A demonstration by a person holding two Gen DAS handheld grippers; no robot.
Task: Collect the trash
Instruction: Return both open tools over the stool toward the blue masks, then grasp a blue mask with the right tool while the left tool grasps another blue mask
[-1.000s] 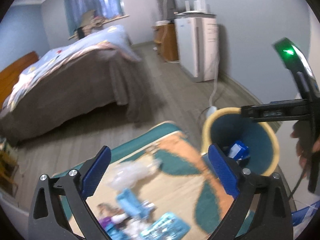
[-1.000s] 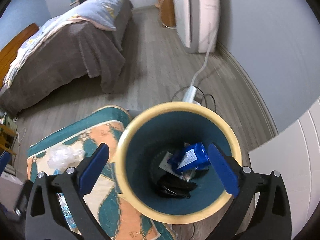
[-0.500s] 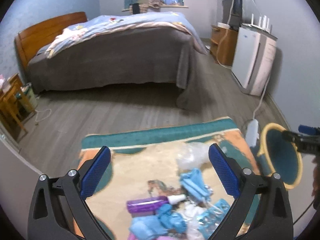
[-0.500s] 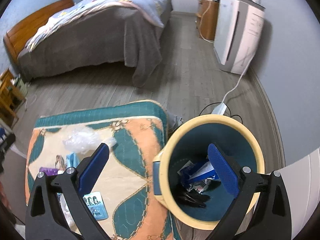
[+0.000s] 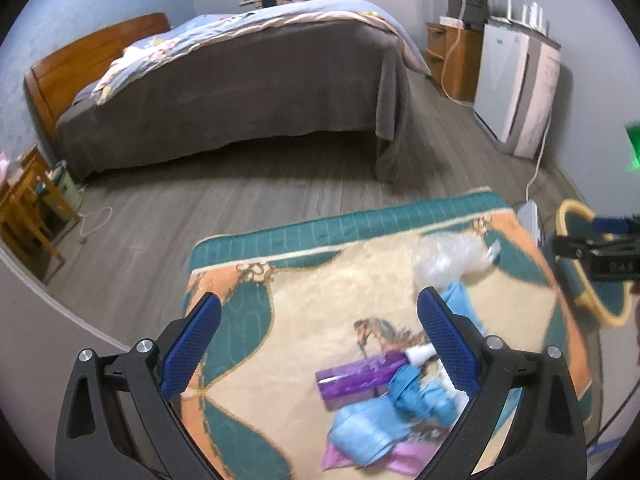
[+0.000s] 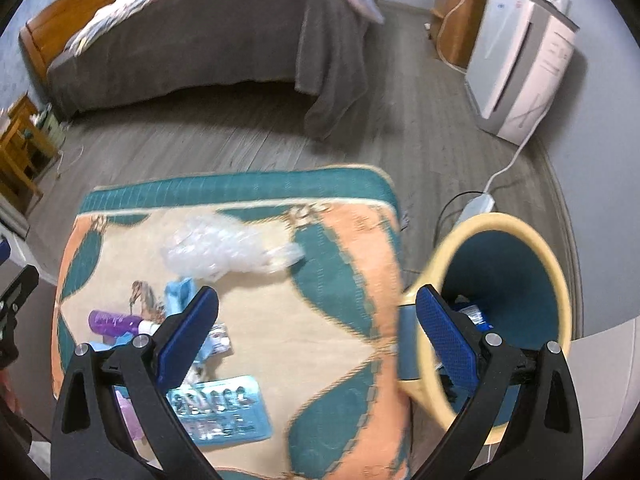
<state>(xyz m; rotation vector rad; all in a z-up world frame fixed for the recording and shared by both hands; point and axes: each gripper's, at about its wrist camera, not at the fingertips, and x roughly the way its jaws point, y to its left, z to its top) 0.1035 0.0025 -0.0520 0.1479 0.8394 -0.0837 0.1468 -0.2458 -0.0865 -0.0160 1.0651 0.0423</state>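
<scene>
Trash lies on a patterned teal and orange cloth [image 5: 320, 280] [image 6: 344, 280]: a crumpled clear plastic bag [image 5: 448, 258] [image 6: 224, 250], a purple tube [image 5: 360, 376] [image 6: 114, 322], light blue wrappers [image 5: 376, 428] and a blue blister pack [image 6: 224, 410]. A yellow-rimmed teal bin [image 6: 500, 304] [image 5: 592, 280] stands to the right, with a blue packet [image 6: 474, 314] inside. My left gripper [image 5: 320, 352] hovers open above the cloth's left part, empty. Between cloth edge and bin, my right gripper [image 6: 318, 344] is open and empty.
A bed with a grey cover [image 5: 240, 92] [image 6: 208, 40] fills the back. A white appliance [image 5: 516, 80] [image 6: 520, 64] stands at the right wall, its cord running to a power strip [image 6: 476, 206] by the bin. Wooden furniture [image 5: 28, 208] sits at far left.
Both grippers have swung left, away from the bin toward the trash on the cloth. The bin has slid to the right of both views. Both stayed open.
</scene>
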